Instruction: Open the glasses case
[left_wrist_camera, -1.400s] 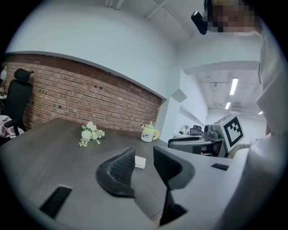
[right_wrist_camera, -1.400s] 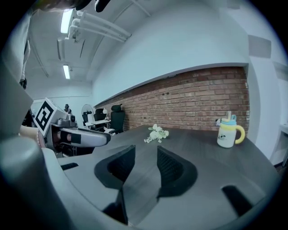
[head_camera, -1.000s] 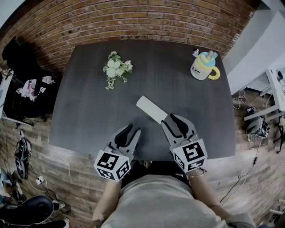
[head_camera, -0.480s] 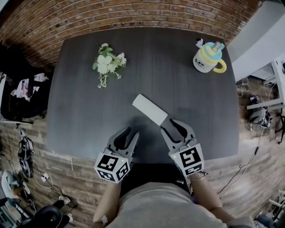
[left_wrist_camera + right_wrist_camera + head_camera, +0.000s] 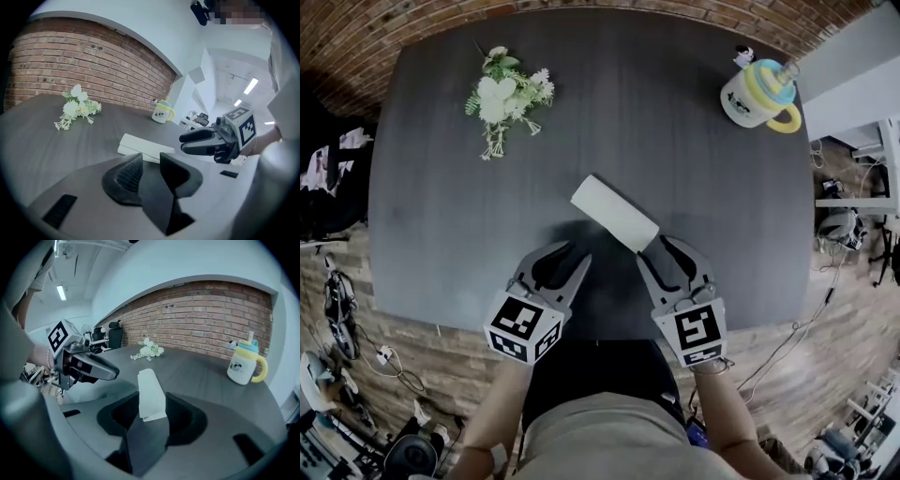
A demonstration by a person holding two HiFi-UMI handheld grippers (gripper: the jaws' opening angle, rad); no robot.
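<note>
The white glasses case (image 5: 614, 214) lies shut and slantwise on the dark table (image 5: 441, 216). My right gripper (image 5: 658, 247) is at its near end. In the right gripper view that end of the case (image 5: 150, 387) lies between the jaws of the right gripper (image 5: 152, 399), which have just been opening; the pads do not press it. My left gripper (image 5: 579, 251) hovers open and empty just left of the case's near end. The left gripper view shows the left gripper (image 5: 151, 158) with the case (image 5: 140, 145) beyond it and the right gripper (image 5: 183, 144) to the right.
A small bunch of white flowers (image 5: 502, 94) lies at the far left of the table. A white mug with a yellow handle and blue lid (image 5: 755, 94) stands at the far right. The table's near edge (image 5: 609, 333) runs under both grippers. A brick wall lies behind.
Both grippers have come down towards the table near the case's end. The right jaws stand a little wider. The head view has shifted, so the table sits higher in the picture.
</note>
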